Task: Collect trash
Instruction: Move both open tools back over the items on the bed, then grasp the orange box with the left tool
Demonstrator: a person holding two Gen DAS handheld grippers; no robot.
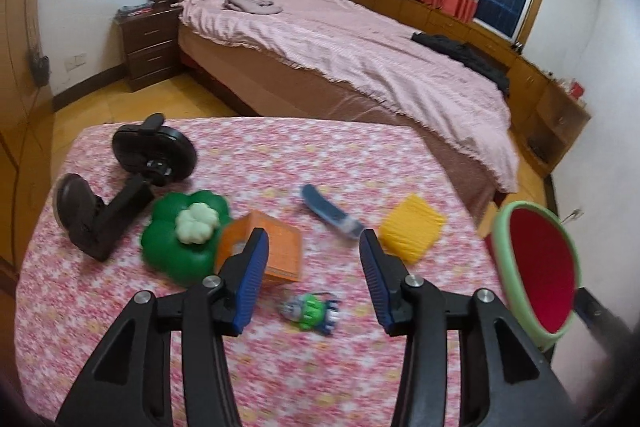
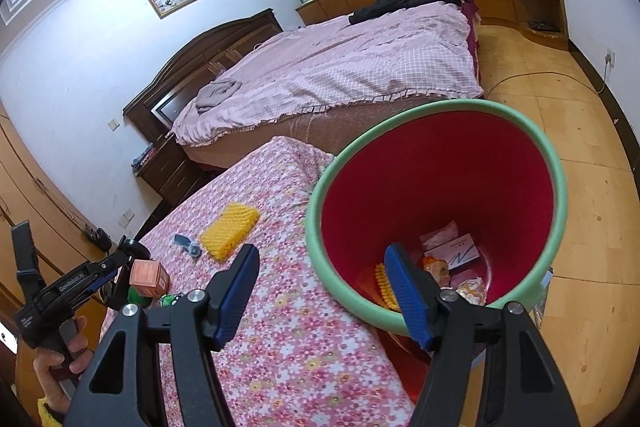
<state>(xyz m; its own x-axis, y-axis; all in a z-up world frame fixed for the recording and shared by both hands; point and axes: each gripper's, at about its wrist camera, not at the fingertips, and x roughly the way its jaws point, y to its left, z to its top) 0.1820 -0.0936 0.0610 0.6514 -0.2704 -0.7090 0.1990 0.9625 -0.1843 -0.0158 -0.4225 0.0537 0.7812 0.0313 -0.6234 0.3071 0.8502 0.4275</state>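
Note:
A red bin with a green rim (image 2: 558, 187) stands beside the table's right edge; it also shows in the left wrist view (image 1: 500, 251). Wrappers and a pink box (image 2: 456, 247) lie inside it. On the floral table (image 1: 280, 147) lie a yellow foam net (image 1: 412, 233), a blue wrapper (image 1: 330, 213), an orange box (image 1: 276, 247) and a small green wrapper (image 1: 312, 311). My left gripper (image 1: 314, 245) is open and empty, above the table near the green wrapper. My right gripper (image 2: 320, 259) is open and empty, over the bin's near rim.
A green clover-shaped toy (image 1: 186, 235) and a black phone stand (image 1: 132, 179) sit at the table's left. A bed with a pink cover (image 1: 360, 47) lies beyond the table. Wooden floor (image 2: 580, 147) surrounds the bin.

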